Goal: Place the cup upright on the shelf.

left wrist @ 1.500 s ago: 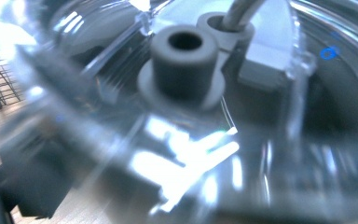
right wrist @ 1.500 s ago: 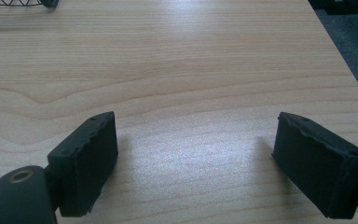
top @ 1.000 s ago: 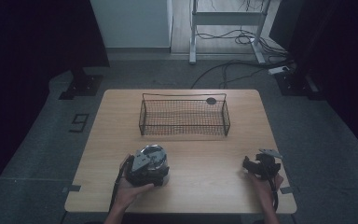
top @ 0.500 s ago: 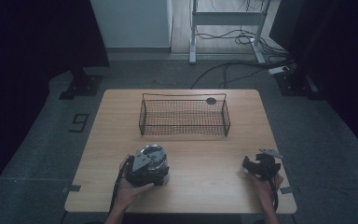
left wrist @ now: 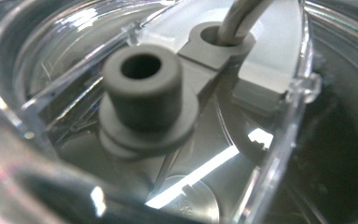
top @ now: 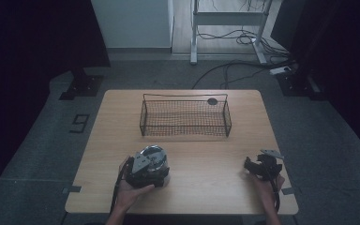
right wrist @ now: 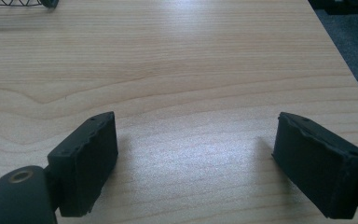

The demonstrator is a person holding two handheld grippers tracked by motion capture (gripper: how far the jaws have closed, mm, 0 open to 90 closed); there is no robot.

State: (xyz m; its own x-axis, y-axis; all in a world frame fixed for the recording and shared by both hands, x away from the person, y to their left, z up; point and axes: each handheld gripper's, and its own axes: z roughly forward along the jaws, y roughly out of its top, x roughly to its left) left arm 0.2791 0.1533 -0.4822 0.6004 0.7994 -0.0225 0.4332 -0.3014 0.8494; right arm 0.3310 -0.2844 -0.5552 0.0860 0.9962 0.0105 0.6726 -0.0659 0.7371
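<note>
Clear plastic lid/container w/ grey rubber plug sits at approx 7 o'clock of the worktop, near the front edge, well short of the wire basket at 12. Left claw is right on top of it; from the high view can't tell if the jaws are wide or pinching it, and the left claw view is just close-up clear plastic, grey plug, a second grey ring w/ a pale straw-like tube through it.

Handling, my guess: rigid thin plastic, light, glossy so prob slippery; could crack or pop out if squeezed hard. Rubber plug is softer and grippier, stands proud — best pinch pt, or else the rim edge. Avoid the smooth domed wall.

Right claw idle at approx 4 o'clock, jaws wide apart, nothing between, just bare wood under it.
</note>
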